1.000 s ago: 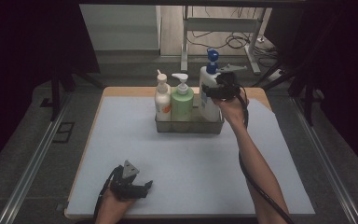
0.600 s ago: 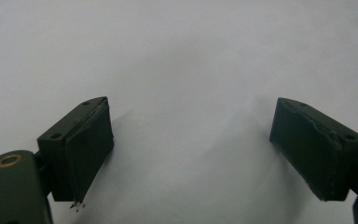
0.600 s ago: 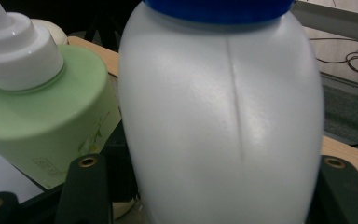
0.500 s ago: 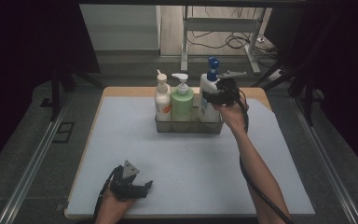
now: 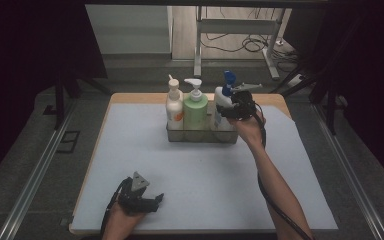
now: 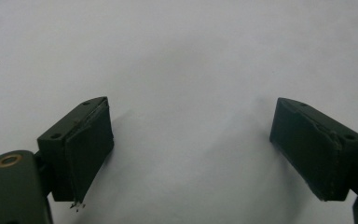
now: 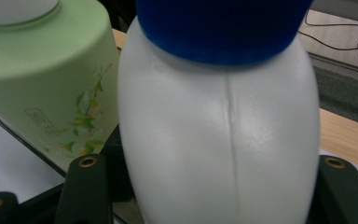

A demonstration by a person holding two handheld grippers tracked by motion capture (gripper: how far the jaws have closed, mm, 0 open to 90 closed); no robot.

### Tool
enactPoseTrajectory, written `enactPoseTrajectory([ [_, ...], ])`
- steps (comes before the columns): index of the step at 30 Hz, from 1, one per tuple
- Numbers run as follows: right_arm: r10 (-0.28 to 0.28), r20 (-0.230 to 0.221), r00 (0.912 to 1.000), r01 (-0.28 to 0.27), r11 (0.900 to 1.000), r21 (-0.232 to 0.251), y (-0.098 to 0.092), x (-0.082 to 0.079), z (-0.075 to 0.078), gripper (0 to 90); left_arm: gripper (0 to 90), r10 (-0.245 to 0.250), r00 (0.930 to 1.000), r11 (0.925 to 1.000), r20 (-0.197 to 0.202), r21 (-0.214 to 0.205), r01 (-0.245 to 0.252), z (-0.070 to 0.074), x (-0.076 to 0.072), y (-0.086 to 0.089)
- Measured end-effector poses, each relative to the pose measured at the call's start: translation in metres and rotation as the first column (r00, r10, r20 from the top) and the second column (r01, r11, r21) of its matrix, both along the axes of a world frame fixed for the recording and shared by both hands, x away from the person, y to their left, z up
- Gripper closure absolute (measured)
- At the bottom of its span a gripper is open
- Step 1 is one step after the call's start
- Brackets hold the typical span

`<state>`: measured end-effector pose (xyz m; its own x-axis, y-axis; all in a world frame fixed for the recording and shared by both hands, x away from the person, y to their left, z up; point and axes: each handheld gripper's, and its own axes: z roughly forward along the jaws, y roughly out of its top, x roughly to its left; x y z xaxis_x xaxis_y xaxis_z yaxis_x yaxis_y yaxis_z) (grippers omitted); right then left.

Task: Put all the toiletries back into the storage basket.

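A white bottle with a blue pump (image 5: 222,101) stands upright at the right end of a clear rack (image 5: 200,136) at the far side of the mat. My right gripper (image 5: 227,114) is shut on its body from the right side. In the right gripper view the bottle (image 7: 219,140) sits tight between the two black jaws of my right gripper (image 7: 212,198), with the blue collar at the top. My left gripper (image 5: 155,200) rests near the mat's front edge. Its jaws stand wide open over bare mat in the left gripper view (image 6: 191,149).
In the same rack stand a green pump bottle (image 5: 195,111) in the middle and a white bottle with an orange label (image 5: 174,107) at the left. A pale mat (image 5: 205,175) covers the wooden table (image 5: 130,97). Dark floor and rails flank both sides.
My right gripper has sunk a little with the blue-pump bottle, lower at the rack's right end. The left gripper has kept still.
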<state>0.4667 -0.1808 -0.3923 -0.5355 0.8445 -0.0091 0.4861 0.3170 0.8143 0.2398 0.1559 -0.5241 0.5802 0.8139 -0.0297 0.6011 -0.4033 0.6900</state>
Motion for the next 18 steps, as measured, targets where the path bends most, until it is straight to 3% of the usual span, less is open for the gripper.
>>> enactPoseTrajectory([
  [18,0.004,-0.002,1.0000,-0.004,1.0000,0.002,-0.0008,-0.0041,-0.0027,39.0,12.8,0.000,1.0000,1.0000,0.000,0.000,0.000,0.0000,0.0000,-0.0001],
])
